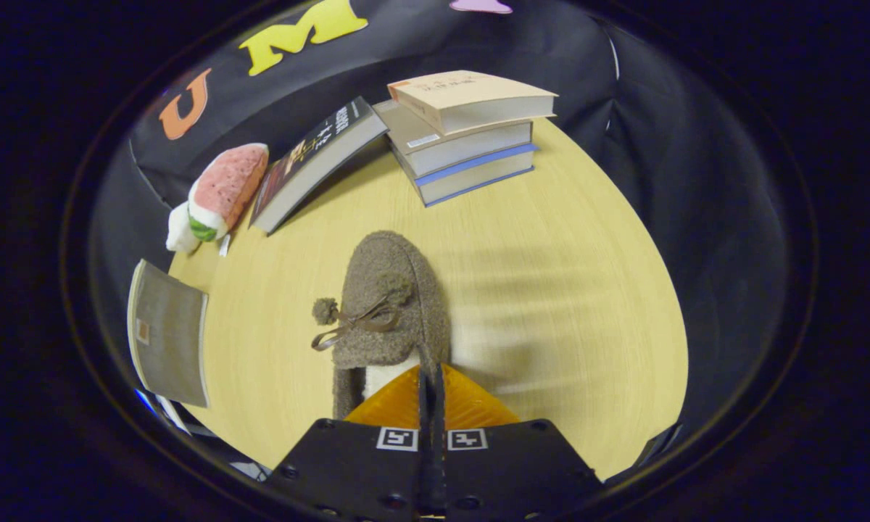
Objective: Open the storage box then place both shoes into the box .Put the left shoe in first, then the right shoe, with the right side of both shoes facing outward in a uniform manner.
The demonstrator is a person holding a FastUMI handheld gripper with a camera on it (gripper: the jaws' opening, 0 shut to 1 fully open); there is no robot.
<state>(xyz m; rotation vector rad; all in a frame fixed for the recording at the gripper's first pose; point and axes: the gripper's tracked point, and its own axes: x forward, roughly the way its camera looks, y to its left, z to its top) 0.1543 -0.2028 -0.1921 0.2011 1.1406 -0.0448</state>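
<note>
A brown fuzzy shoe [388, 304] with a bow, two pompoms and a pale lining points away from me, toe toward the books. My gripper [431, 375] is shut on the shoe's right side wall at the opening, with the fingers pressed together on the rim. The shoe looks sharp while the wooden table [551, 290] under it is smeared, and a soft shadow lies to its right, so it seems to hang above the table. A grey fabric panel with a small tag [168, 335], perhaps the storage box, sits at the table's left edge.
Beyond the shoe stands a stack of three books [467, 138], with a dark book [312, 163] leaning against it. A pink and white plush toy [217, 192] lies left of that book. Black cloth walls the table round.
</note>
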